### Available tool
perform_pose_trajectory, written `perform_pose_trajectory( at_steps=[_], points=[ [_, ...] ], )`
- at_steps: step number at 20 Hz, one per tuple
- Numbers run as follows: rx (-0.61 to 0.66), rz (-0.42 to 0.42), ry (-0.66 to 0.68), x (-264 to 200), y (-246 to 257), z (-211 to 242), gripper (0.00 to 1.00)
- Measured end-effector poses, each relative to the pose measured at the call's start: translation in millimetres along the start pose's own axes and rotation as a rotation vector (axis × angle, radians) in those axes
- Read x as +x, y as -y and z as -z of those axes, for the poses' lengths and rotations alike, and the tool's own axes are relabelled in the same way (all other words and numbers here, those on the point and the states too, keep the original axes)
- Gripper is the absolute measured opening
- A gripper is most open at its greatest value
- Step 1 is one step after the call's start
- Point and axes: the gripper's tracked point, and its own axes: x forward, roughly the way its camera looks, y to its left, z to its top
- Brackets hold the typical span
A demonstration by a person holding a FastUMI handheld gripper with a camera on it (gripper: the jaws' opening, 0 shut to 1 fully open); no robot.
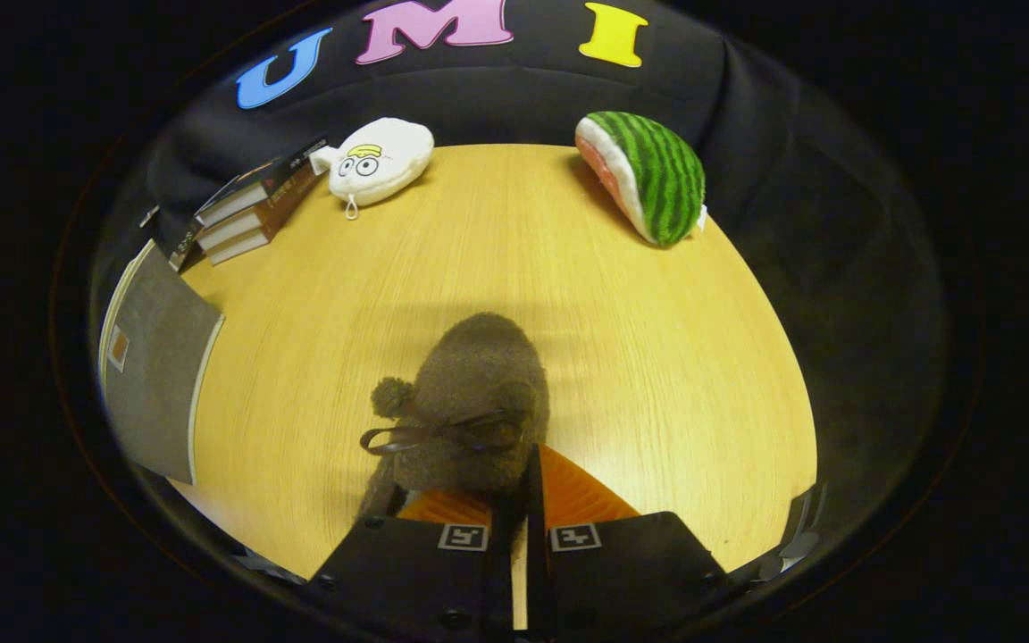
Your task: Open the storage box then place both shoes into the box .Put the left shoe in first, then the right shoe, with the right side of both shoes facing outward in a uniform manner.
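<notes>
Table [497, 268]: a light wood-grain top that carries everything else in the scene.
Storage box [157, 375]: a grey flat-sided box with pale edges at the left edge of the table, near the stack of books; only its outer face shows, so I cannot tell whether it is open or what is inside.
Shoe [474, 393]: a brown fuzzy slipper with a pom-pom and a dark ribbon bow, lying on the table just ahead of the fingers, its near end tucked between them; toe pointing to the far side.
Watermelon plush [648, 174]: a green-striped slice with a red and white face, at the far right of the table, well apart from the shoe.
Books [251, 210]: a small stack at the far left, just beyond the box.
White plush [380, 161]: a pale cartoon-eyed toy at the far edge, just right of the books.
Gripper [528, 500]: fingers drawn almost together at the heel end of the shoe; whether both truly press on it, I cannot tell.
</notes>
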Motion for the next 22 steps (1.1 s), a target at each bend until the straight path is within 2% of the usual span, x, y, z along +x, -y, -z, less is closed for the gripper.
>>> perform_pose_trajectory(
  at_steps=[2,8,15,22],
  points=[
    [0.041,-0.018,0.007,-12,-9,-7,0.06],
    [0.113,-0.076,0.068,-79,-61,-53,0.06],
    [0.212,-0.267,0.112,-145,-191,-109,0.06],
    [0.161,-0.365,0.080,-171,-313,-112,0.06]
  ],
)
